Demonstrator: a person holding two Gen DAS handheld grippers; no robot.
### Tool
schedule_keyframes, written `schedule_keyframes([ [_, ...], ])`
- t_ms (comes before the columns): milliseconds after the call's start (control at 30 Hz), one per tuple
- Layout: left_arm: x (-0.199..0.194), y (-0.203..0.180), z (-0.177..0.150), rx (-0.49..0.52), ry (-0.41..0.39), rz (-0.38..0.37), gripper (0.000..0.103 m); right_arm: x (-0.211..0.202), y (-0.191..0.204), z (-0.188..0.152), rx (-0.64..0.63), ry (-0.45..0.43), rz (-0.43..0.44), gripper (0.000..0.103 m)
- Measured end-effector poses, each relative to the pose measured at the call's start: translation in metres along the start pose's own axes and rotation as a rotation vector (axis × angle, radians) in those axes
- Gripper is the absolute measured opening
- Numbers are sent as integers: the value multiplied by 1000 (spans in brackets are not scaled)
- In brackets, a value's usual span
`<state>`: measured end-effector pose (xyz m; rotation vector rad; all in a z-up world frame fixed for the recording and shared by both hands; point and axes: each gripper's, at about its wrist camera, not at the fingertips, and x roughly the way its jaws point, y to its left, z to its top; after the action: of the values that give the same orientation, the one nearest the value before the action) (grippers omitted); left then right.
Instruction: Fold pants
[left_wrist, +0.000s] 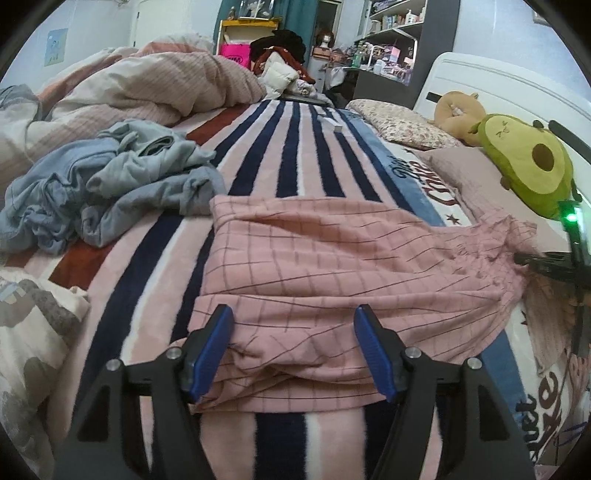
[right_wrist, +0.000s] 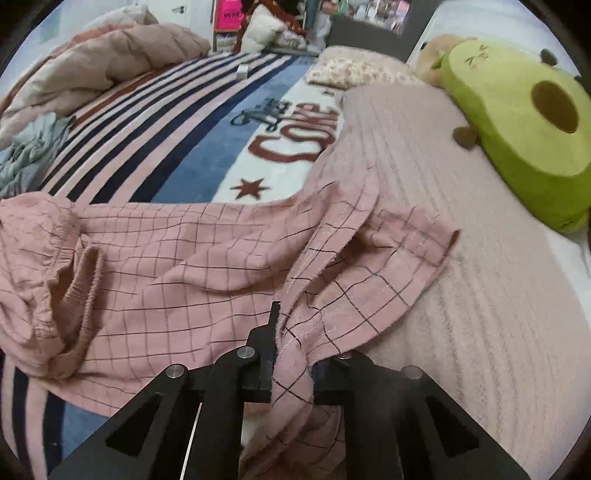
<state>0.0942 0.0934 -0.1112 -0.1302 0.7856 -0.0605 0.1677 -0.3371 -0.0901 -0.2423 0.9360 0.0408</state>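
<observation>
Pink checked pants (left_wrist: 332, 266) lie spread across the striped blanket (left_wrist: 155, 280) on the bed. My left gripper (left_wrist: 293, 325) is open, its blue pads on either side of the near waist end of the pants, just above the cloth. In the right wrist view the pants (right_wrist: 177, 266) stretch left, with the elastic waistband (right_wrist: 74, 280) at the left. My right gripper (right_wrist: 293, 332) is shut on a bunched fold of the pants' leg end. The right gripper also shows at the right edge of the left wrist view (left_wrist: 546, 262).
A heap of grey-blue clothes (left_wrist: 110, 192) lies at the left. A crumpled pink duvet (left_wrist: 147, 85) is behind it. A green avocado plush (right_wrist: 517, 125) and pillows (left_wrist: 399, 125) sit at the right by the headboard. A small white box (left_wrist: 332, 123) rests far up the blanket.
</observation>
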Motion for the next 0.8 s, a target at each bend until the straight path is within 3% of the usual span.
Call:
schedule_keyframes([
  [200, 7, 4, -3, -1, 10, 44, 64, -36, -37, -6, 91, -72, -17, 3],
  [333, 1, 0, -2, 1, 0, 8, 64, -60, -61, -8, 127, -89, -23, 3],
  [633, -10, -15, 1, 15, -15, -36, 64, -99, -147, -30, 272, -90, -146, 4],
  [733, -10, -20, 3, 12, -19, -50, 64, -93, -158, -39, 324, -49, -101, 4],
  [800, -10, -24, 4, 14, -21, -58, 64, -97, -153, -36, 352, -73, -55, 4],
])
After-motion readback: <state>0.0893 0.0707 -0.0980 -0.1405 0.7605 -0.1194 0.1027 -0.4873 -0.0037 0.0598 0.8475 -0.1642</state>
